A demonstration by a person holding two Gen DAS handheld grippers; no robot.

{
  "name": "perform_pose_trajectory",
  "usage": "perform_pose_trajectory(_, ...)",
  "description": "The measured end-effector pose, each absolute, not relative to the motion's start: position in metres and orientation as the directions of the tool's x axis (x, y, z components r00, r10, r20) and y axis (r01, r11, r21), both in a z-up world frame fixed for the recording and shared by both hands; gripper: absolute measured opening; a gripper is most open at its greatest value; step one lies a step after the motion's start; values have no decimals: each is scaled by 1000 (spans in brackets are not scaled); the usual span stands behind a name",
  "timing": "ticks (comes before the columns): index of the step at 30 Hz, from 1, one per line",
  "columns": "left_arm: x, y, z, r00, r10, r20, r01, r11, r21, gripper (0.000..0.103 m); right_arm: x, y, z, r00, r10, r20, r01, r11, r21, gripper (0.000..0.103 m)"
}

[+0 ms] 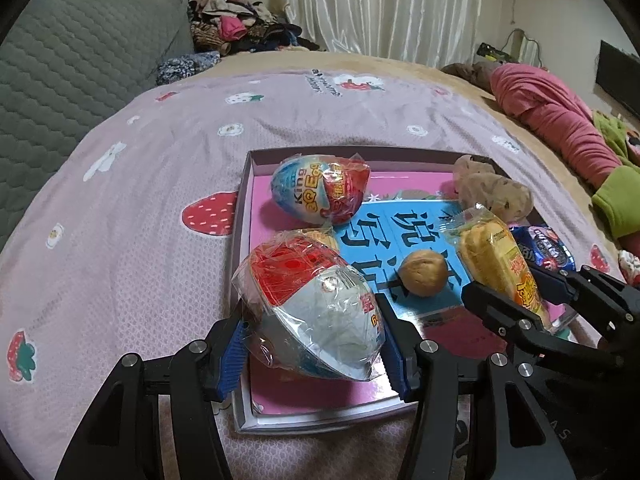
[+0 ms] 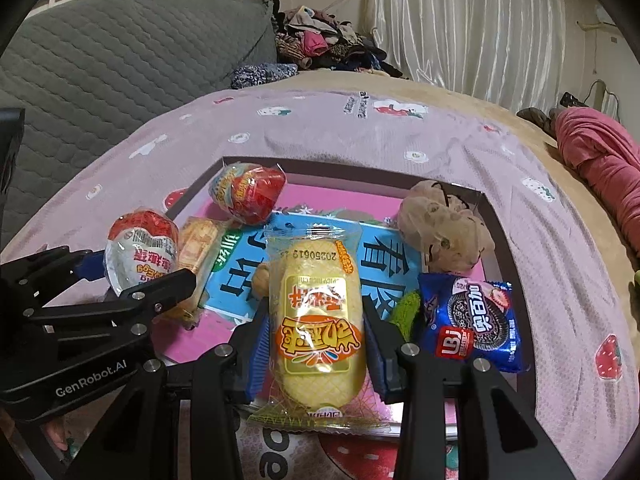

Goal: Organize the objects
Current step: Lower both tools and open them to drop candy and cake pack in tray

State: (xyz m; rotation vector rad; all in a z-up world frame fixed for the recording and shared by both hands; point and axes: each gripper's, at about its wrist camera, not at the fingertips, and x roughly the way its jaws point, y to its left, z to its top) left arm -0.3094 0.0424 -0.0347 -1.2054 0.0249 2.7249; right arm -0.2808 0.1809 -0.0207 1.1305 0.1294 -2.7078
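My left gripper (image 1: 312,344) is shut on a plastic-wrapped red and white toy egg (image 1: 312,312), held over the near left corner of a shallow box (image 1: 240,216). In the right wrist view the same egg (image 2: 140,252) sits in the left gripper (image 2: 132,276). My right gripper (image 2: 316,344) is shut on a yellow snack pack (image 2: 316,320) above the box's near edge; the left wrist view shows that pack (image 1: 500,264) in the right gripper (image 1: 520,292). Inside the box (image 2: 504,240) lie a second toy egg (image 2: 248,194), a walnut (image 1: 424,274), a brown plush toy (image 2: 444,232) and a blue cookie packet (image 2: 472,320).
The box rests on a pink strawberry-print bedspread (image 1: 160,152). A grey quilted headboard (image 1: 80,60) stands at the left, a heap of clothes (image 1: 240,28) at the back, and a pink garment (image 1: 560,120) at the right. A small orange packet (image 2: 200,248) lies beside the held egg.
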Motion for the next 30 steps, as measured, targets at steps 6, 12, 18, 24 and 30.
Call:
perform_pose_trajectory(6,-310,43,-37,-664,130,-736,-149,-988,-40,59,-284,183,-27,-674,-149,-724,213,-977,3,41)
perform_pose_trajectory(12,-315,43,-45,-649,128,-750,-148,-988,-40,59,-288,186,-32,-657,-149,-739,209,-978,12,43)
perform_pose_trajectory(18,-315,43,-43,-647,131,-751,-147,-988,-46,65,-289,186,-31,-654,-147,-742,204,-979,14,45)
perform_pose_trajectory(24,-313,39,-38,-652,158,-742,-149,-986,-78,71,-285,191,-23,-669,-157,-727,199,-980,28,56)
perform_pose_trajectory(30,-311,38,-34,-649,173,-741,-158,-983,-91,77,-279,195,-14,-686,-160,-710,189,-981,38,61)
